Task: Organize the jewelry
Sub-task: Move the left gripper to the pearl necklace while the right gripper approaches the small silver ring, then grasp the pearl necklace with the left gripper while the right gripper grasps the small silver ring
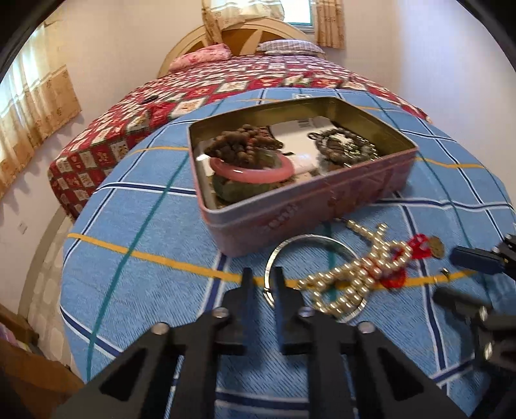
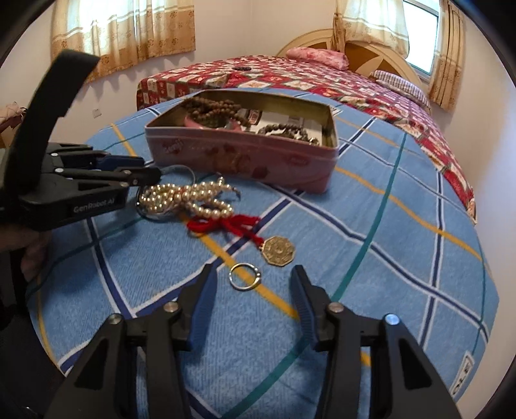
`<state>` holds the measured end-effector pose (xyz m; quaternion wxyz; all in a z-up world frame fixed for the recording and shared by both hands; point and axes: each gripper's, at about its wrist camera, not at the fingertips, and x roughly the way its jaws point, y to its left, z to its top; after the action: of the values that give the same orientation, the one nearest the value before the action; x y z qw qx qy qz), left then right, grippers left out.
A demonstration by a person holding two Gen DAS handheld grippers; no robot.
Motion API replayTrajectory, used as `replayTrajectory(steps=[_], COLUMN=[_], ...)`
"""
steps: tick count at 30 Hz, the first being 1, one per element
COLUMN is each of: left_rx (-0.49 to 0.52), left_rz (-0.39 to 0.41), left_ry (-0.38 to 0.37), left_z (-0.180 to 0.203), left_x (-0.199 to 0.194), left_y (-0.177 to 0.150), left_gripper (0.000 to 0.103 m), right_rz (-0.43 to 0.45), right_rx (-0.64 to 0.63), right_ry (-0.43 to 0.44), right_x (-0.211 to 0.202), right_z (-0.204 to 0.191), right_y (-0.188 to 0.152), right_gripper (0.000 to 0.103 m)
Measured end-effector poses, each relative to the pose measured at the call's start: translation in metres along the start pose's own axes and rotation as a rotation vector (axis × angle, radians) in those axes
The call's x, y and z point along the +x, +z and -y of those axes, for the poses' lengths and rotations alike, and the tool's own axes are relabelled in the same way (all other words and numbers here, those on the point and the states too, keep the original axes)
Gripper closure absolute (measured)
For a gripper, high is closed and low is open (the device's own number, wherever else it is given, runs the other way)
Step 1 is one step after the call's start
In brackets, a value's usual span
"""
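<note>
A pink tin box point(image 1: 309, 209) point(image 2: 245, 161) stands open on the blue plaid cloth; inside lie a pink bangle point(image 1: 251, 169), brown bead strings point(image 1: 245, 141) and a dark bead bracelet point(image 1: 342, 146). In front of it lie a silver bangle point(image 1: 306, 240), a pearl necklace point(image 1: 354, 277) point(image 2: 190, 199), a red cord point(image 2: 225, 222) with a gold octagonal pendant point(image 2: 278, 250), and a small silver ring point(image 2: 244, 276). My left gripper point(image 1: 262, 278) point(image 2: 151, 169) is nearly shut, its tips at the silver bangle's left rim. My right gripper point(image 2: 251, 277) point(image 1: 448, 274) is open around the small ring.
The blue plaid cloth point(image 2: 387, 258) covers a rounded surface with drop-offs at its edges. Behind it is a bed with a red patterned quilt point(image 1: 225, 83) and pillows. Curtained windows point(image 2: 129, 29) line the walls.
</note>
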<state>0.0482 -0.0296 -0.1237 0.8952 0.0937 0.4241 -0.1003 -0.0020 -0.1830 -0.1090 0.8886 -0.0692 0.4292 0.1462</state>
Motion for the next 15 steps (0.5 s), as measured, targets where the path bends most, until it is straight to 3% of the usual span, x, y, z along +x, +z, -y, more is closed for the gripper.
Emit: replayTrajectory(steps=[3, 9, 15], left_rx=[-0.007, -0.045, -0.048], left_rz=[0.001, 0.003, 0.070], left_ry=[-0.012, -0.031, -0.060], left_z=[-0.001, -0.009, -0.009], left_x=[-0.004, -0.013, -0.041], left_y=[-0.005, -0.009, 0.000], left_gripper=[0.096, 0.098, 0.098], right_rz=[0.007, 0.019, 0.043], right_rx=[0.014, 0.017, 0.032], right_ry=[-0.005, -0.007, -0.004], right_x=[0.000, -0.001, -0.007], right_z=[0.004, 0.003, 0.006], right_y=[0.001, 0.001, 0.004], right_gripper=[0.079, 0.080, 0.080])
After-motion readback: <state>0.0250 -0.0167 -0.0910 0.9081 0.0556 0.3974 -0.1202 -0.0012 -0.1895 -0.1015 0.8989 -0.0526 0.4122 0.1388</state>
